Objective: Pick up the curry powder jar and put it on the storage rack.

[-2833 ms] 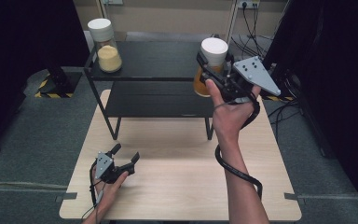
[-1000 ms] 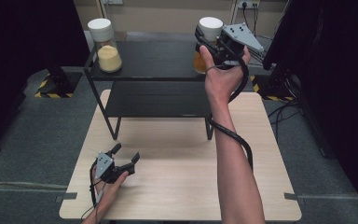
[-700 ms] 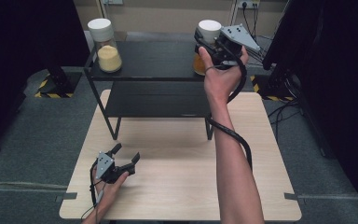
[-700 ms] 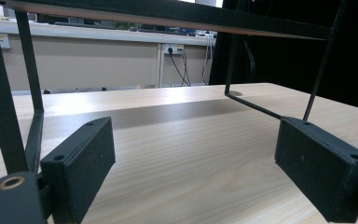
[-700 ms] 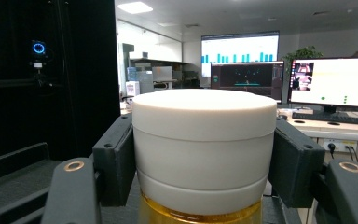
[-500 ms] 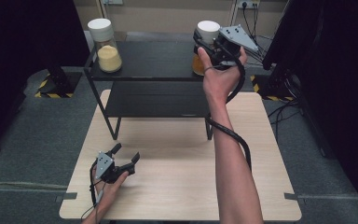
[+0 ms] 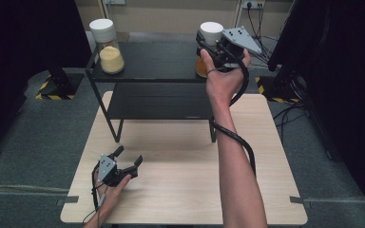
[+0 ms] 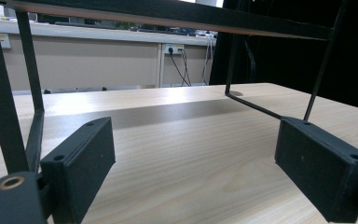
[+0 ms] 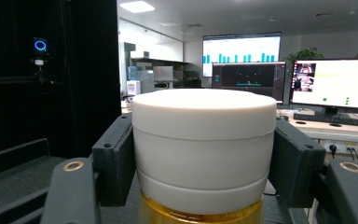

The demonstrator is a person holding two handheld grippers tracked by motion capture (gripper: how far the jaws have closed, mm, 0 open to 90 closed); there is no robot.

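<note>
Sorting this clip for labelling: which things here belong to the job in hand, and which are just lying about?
In the job:
- right gripper, shut on the lid
- amber jar with its white lid
- black shelf on which the jar stands

Lying about:
- other jar, at the shelf's left end
- left gripper, open, resting on the table

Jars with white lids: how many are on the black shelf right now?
2. One jar stands at the top shelf's left end; the other jar is at its right end, its lid clamped in the right gripper.
</note>
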